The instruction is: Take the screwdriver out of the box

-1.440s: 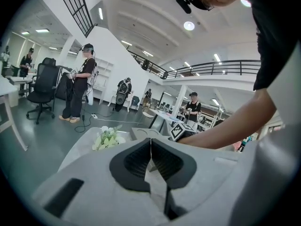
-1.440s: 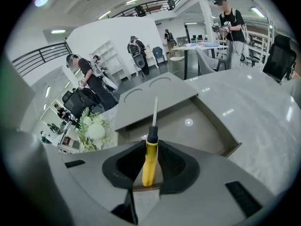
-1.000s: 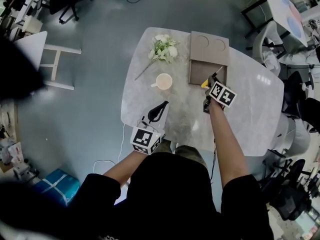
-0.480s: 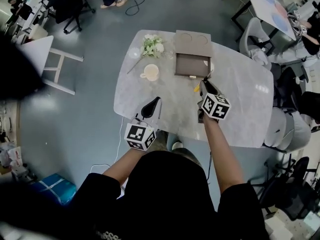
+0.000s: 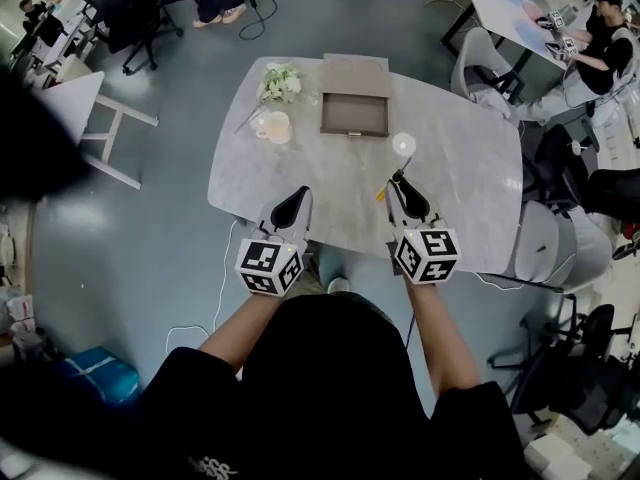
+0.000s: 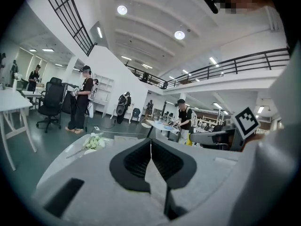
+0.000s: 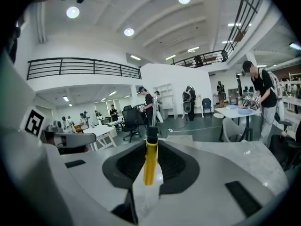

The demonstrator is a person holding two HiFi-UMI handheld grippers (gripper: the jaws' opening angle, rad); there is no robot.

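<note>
Screwdriver (image 7: 150, 163) out of box (image 5: 354, 114), clamped in right tongs (image 5: 402, 186).
Left tongs (image 6: 150, 149) closed on nothing. I judge the lift done and only a steady carry left. I'd hold pad pressure even and lay it flat on the desk (image 5: 470, 188), since a slim round handle could pivot. Tool: yellow handle, black collar, thin metal shaft, upright between the pads, over the desk's near side, well apart from the box.

Head view overhead, tool views near-level, seemingly sharing table (image 5: 460, 188)
</note>
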